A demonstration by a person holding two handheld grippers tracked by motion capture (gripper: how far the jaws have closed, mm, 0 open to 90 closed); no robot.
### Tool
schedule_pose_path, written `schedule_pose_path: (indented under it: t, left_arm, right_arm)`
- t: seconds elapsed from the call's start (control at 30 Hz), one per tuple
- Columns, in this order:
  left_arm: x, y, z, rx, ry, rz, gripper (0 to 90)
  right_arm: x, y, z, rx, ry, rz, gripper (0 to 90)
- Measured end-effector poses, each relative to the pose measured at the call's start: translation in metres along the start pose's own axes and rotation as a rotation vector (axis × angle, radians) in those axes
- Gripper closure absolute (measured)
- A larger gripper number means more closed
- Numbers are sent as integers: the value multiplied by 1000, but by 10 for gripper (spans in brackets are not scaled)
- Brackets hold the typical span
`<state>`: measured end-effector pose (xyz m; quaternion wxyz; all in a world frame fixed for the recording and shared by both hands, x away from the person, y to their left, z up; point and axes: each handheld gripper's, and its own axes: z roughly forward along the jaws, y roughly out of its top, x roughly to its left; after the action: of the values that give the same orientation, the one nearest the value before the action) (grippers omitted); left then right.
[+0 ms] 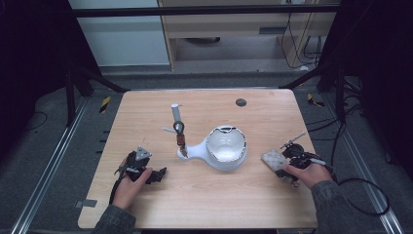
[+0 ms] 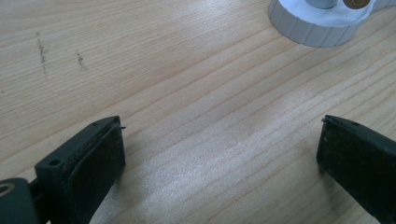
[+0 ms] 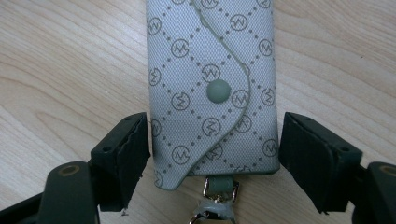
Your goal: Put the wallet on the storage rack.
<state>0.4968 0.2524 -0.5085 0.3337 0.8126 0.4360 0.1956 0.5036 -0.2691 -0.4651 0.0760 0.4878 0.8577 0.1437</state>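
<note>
Two right gripper (image 3: 215, 154) fingers (image 3: 123, 158) flank the flat pouch (image 3: 212, 88) lengthwise, clasp end nearest, apparently unclenched.

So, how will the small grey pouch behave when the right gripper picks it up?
The pouch looks like woven fabric, so it is probably light and may give a little under the jaws. Its textured cloth should not slip much. The metal clip at its end will likely dangle. It lies flat, so rolling seems unlikely.
</note>
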Motion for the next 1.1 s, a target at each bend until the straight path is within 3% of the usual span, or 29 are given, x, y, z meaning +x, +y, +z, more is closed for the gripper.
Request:
schedule_pose_path:
  t: [0.77,1.1]
  left_arm:
    - [0,0,0,-3,-2,1,3]
    - [-1,0,0,-3,-2,1,3]
  right_arm:
    - [-6,1,10,44,25,-5,211]
    - [-3,2,10,47,20,-18,256]
